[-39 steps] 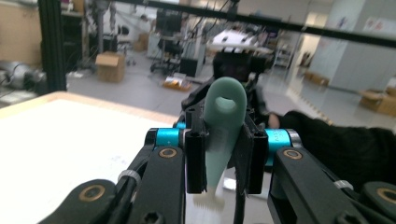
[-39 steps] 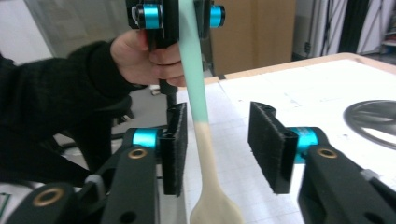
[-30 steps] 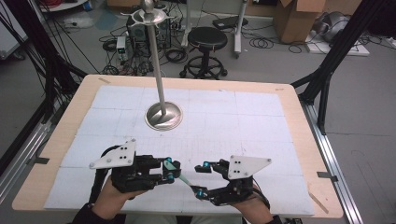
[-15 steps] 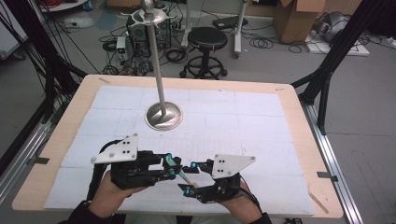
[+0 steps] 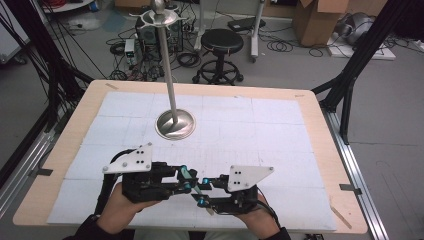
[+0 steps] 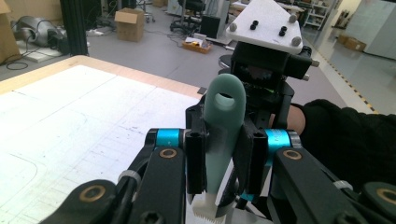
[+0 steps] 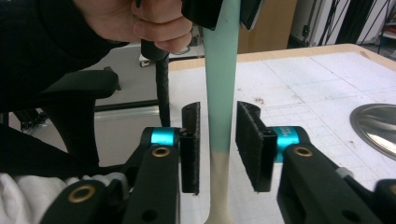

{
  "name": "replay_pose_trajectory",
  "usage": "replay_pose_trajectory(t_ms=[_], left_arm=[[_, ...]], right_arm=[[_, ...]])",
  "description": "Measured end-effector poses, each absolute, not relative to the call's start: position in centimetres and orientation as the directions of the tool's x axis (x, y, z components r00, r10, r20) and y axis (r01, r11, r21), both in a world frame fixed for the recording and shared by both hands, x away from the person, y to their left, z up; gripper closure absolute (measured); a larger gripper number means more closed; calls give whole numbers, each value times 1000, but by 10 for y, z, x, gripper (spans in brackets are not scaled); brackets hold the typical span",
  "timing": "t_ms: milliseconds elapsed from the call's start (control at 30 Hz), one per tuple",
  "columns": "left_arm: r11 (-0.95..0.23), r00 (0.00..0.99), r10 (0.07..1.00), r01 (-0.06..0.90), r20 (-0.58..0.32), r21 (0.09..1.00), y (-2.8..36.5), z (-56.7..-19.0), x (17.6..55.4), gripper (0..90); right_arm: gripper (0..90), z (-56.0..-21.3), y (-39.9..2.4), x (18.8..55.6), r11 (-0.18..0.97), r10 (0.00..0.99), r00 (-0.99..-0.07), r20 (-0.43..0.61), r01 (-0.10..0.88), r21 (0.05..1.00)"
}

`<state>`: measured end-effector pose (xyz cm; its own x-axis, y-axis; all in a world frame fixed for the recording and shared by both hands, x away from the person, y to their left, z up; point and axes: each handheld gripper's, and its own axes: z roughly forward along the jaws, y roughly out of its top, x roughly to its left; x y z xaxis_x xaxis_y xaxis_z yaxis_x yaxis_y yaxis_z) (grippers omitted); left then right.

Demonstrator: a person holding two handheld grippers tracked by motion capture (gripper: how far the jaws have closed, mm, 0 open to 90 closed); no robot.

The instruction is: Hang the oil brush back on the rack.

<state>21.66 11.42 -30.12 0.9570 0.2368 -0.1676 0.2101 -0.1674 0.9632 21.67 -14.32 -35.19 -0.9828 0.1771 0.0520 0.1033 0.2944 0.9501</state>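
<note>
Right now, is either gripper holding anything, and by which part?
The left gripper clamps a mint-green handled tool around its handle. The right gripper jaws, just closing, flank it without visibly pressing.

Even, diffuse overhead light is seen throughout; the white table mat [image 5: 280,130] is rendered bright, nearly washed out. Soft shadows are cast. Near jaws are blurred in both gripper views.
</note>
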Motion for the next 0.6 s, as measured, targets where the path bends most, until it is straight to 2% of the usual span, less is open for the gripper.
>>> replay_pose_trajectory(t_ms=[167,433,533,600], left_arm=[[-163,957,237,211,-170,964,114,-301,217,759],[-138,962,211,203,-171,969,115,-301,217,744],[-100,958,201,227,-204,969,117,-300,218,532],[-91,962,178,225,-206,970,120,-299,218,458]], right_arm=[[790,-351,-145,217,287,173,-984,46,95,953],[800,-351,-144,217,276,157,-986,56,99,956],[801,-351,-145,218,269,133,-989,72,106,957],[801,-351,-147,219,255,118,-990,81,109,961]])
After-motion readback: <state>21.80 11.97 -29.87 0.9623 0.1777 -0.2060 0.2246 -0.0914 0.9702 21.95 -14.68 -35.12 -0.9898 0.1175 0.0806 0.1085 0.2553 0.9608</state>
